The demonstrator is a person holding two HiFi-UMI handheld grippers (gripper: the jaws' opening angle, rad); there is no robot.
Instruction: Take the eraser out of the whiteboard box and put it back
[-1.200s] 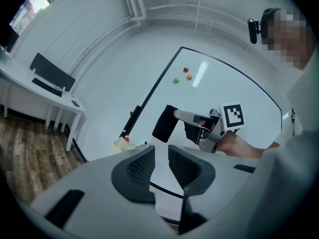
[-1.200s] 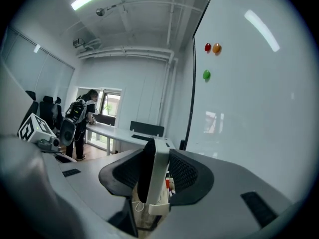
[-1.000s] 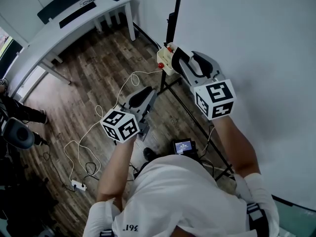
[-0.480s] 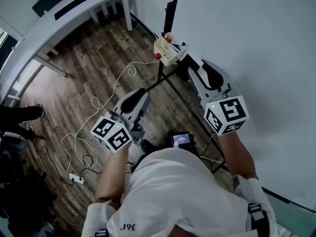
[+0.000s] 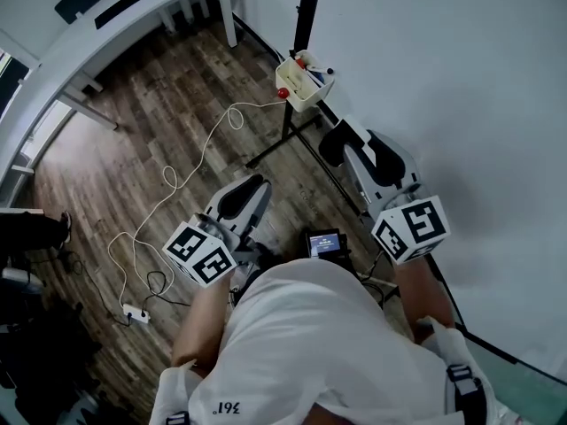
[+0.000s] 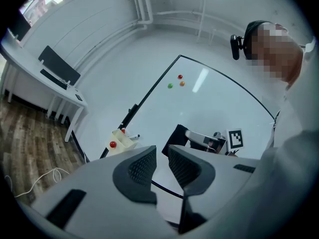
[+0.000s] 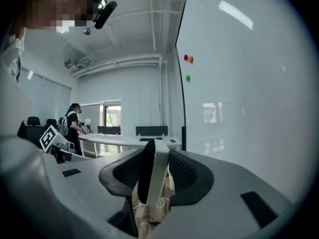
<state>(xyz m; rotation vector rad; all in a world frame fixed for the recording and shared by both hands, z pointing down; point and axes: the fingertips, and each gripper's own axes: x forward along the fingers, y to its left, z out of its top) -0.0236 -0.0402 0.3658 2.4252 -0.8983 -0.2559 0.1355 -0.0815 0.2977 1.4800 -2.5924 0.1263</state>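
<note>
Your right gripper point(image 5: 345, 144) sits farther back now, fingers pinching the eraser point(image 7: 153, 173) lengthwise, with the whiteboard box point(image 5: 306, 85) well apart at eleven o'clock, farther still from your left gripper point(image 6: 160, 159), fingers spread and empty.

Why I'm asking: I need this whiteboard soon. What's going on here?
A person stands beside the whiteboard with a gripper in each hand. The right gripper is clamped on the eraser, held away from the whiteboard box at the board's lower edge. The left gripper is open and empty. The eraser is out of the box and not yet put back.
</note>
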